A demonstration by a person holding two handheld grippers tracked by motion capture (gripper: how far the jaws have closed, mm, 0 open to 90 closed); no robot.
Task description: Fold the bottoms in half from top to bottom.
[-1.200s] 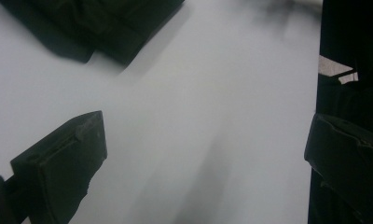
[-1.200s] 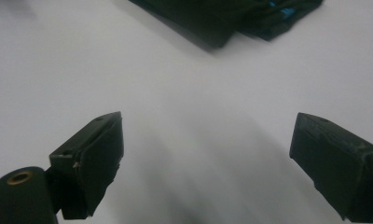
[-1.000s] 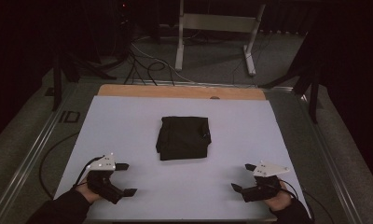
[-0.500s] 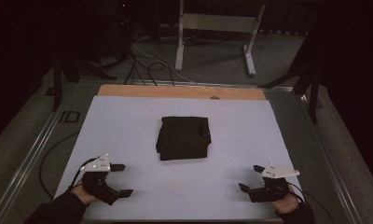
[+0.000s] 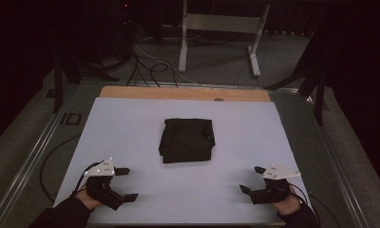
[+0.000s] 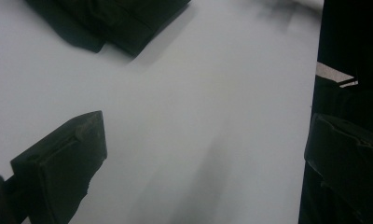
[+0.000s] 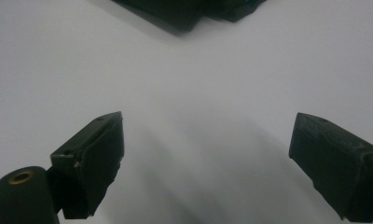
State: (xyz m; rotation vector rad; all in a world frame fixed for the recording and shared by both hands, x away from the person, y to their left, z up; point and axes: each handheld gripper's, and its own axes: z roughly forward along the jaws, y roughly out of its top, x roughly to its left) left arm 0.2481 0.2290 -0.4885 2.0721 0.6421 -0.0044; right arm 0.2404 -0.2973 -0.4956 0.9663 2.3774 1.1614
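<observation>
My left gripper sits low at the near left corner of the table, jaws spread wide with nothing between them. My right gripper mirrors it at the near right corner, equally wide and empty. I judge I hold them apart and back like this to keep both clear of the work and leave the middle open. Beyond them, well apart from both, the folded black cloth lies flat at the table's centre, squared up, its edge peeking in at the top of each gripper view. Past the table, cables trail across the floor.
</observation>
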